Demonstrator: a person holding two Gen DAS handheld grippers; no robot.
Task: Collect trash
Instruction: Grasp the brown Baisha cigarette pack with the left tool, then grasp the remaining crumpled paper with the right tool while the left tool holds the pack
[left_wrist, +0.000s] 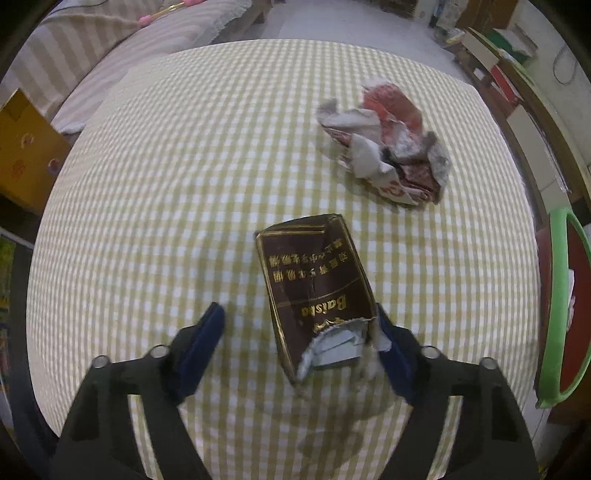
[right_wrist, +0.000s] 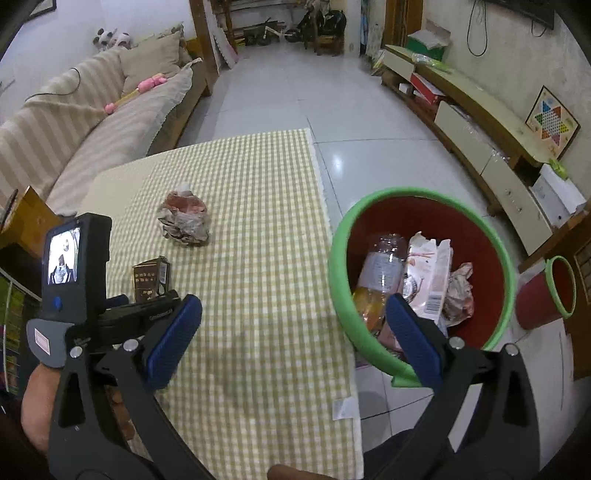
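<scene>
A torn brown cigarette box (left_wrist: 314, 284) lies on the yellow checked tablecloth (left_wrist: 184, 184). My left gripper (left_wrist: 297, 310) points down over it with the box between its jaws. The right blue pad (left_wrist: 395, 354) touches the box's torn end, while the left pad (left_wrist: 199, 350) stands clear of it. A crumpled red and white wrapper (left_wrist: 384, 144) lies farther back on the cloth. In the right wrist view the box (right_wrist: 151, 277) and wrapper (right_wrist: 184, 221) sit left of my right gripper (right_wrist: 293, 299), which is open and empty beside the green-rimmed red bin (right_wrist: 417, 194).
The bin holds a plastic bottle (right_wrist: 380, 266), a pink packet and crumpled paper. A smaller red bin (right_wrist: 554, 295) stands on the floor to its right. A striped sofa (right_wrist: 74, 122) lies beyond the table's left side, and a low cabinet (right_wrist: 480, 147) lines the right wall.
</scene>
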